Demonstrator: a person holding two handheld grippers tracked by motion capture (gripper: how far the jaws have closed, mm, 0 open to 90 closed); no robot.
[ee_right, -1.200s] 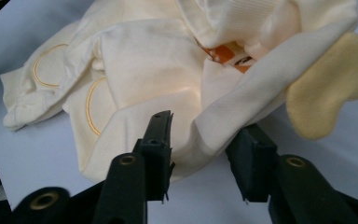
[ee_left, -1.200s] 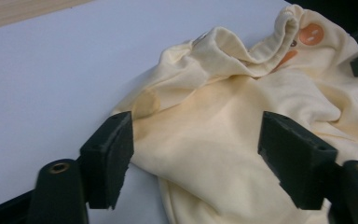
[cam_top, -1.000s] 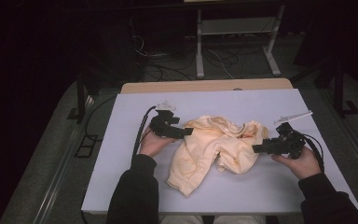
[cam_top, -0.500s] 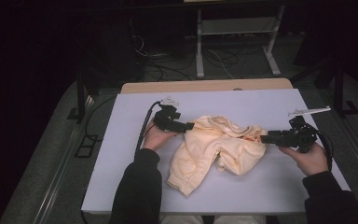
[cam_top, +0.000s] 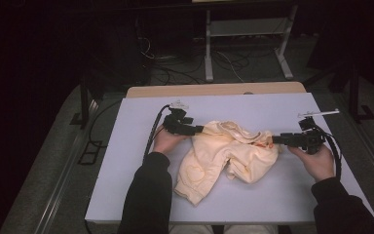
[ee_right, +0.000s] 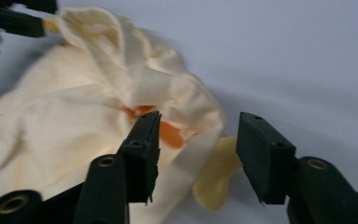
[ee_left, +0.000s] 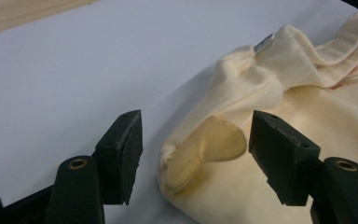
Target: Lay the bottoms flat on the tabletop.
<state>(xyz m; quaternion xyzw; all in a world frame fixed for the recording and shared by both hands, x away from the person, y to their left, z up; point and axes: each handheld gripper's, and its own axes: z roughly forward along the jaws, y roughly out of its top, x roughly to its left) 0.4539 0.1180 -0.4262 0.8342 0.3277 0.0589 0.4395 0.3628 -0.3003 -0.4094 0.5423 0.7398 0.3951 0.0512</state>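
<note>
On the white worktop, a crumpled pale-yellow garment lies near the middle, between the person's two hands. It has a ribbed collar or cuff, a small grey label and an orange patch that shows among its folds.

The left tool sits at the garment's left edge, held low over the worktop. In the left gripper view its jaws stand partly apart and have just been closing; a small rounded flap of darker yellow cloth lies between them, and neither pad presses on it.

The right tool points at the garment's right edge. In the right gripper view its jaws also stand partly apart and have just been closing. The left pad lies over the fabric close to the orange patch, and another darker yellow flap pokes out between the jaws; the view is blurred, but the pads do not appear to pinch the cloth.
</note>
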